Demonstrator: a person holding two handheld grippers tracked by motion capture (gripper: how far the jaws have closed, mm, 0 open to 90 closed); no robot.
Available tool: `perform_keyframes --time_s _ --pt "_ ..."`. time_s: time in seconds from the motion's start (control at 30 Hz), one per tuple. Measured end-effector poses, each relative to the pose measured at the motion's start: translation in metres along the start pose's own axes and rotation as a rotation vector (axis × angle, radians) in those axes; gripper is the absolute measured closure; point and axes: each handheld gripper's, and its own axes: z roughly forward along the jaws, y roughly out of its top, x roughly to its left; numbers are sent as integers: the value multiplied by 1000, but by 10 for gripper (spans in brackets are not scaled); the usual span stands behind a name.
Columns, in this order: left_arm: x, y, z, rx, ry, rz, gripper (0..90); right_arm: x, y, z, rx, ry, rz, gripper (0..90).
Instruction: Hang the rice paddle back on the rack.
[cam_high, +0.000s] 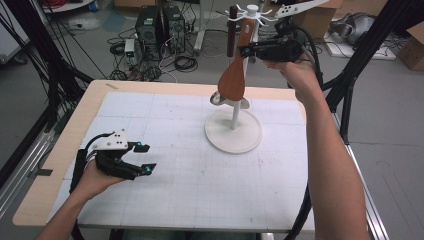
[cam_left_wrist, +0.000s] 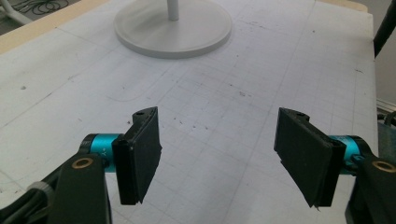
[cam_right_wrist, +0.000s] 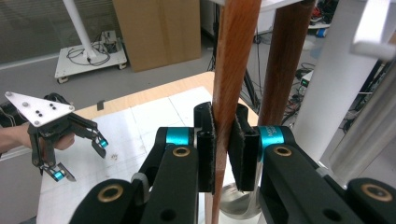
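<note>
A white utensil stand (cam_high: 233, 132) with a round base and hooks at its top rises at the table's far middle. Up by those hooks, my right gripper (cam_high: 245, 50) is shut on the handle of a light-brown wooden spatula (cam_high: 233, 77), which hangs blade down beside the pole. In the right gripper view the pads (cam_right_wrist: 205, 144) press the spatula handle (cam_right_wrist: 231, 60) from both sides. A darker wooden handle (cam_right_wrist: 285, 60) hangs just behind it. A metal utensil (cam_high: 219, 99) sits low by the pole. My left gripper (cam_high: 145, 158) rests open and empty near the table's front left, and its jaws (cam_left_wrist: 217, 144) stand wide over the bare mat.
The white gridded mat (cam_high: 200, 170) covers most of the wooden table. Beyond the far edge lie computer towers (cam_high: 159, 25) and floor cables (cam_high: 150, 62). Black frame legs (cam_high: 357, 60) stand at the right and more at the left. A cardboard box (cam_right_wrist: 159, 28) stands in the background.
</note>
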Motion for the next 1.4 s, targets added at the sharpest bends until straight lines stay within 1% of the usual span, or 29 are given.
perform_keyframes --time_s 0.07,0.23,0.3,0.37,0.47,0.53,0.63,0.73,0.77,0.83,0.9,1.1,1.2,1.3,1.4 --pt "0 0 -1 1 2 0 317 2 -2 -1 -1 -15 7 818" --pt "0 0 -1 1 7 0 317 5 -8 -5 -24 -30 9 806" --pt "0 0 -1 3 8 0 317 6 -12 -6 -21 -40 17 770" --pt "0 0 -1 2 10 -2 314 7 -17 -8 -22 -48 18 758" --pt "1 0 -1 0 10 -3 311 10 -24 -12 -49 -60 16 728" --pt "0 0 -2 1 12 -3 310 12 -29 -14 -55 -67 19 696" --pt "0 0 -2 2 14 -3 309 15 -38 -17 -68 -81 21 619" --pt "0 0 -2 3 16 -4 305 18 -46 -18 -85 -92 36 536" --pt "0 0 -2 4 17 -5 303 20 -49 -18 -80 -97 40 507" --pt "0 0 -2 8 18 -5 301 23 -53 -18 -85 -102 40 484" --pt "1 -1 -2 8 21 -9 298 26 -59 -18 -98 -107 39 439" --pt "0 -1 -2 3 28 -16 282 32 -71 -14 -102 -104 44 388" --pt "1 -1 -3 4 31 -18 279 35 -75 -12 -93 -107 45 361" --pt "2 -2 -4 4 34 -19 276 37 -77 -12 -96 -117 43 316" --pt "2 -2 -5 0 42 -26 271 40 -81 -13 -101 -128 42 301"
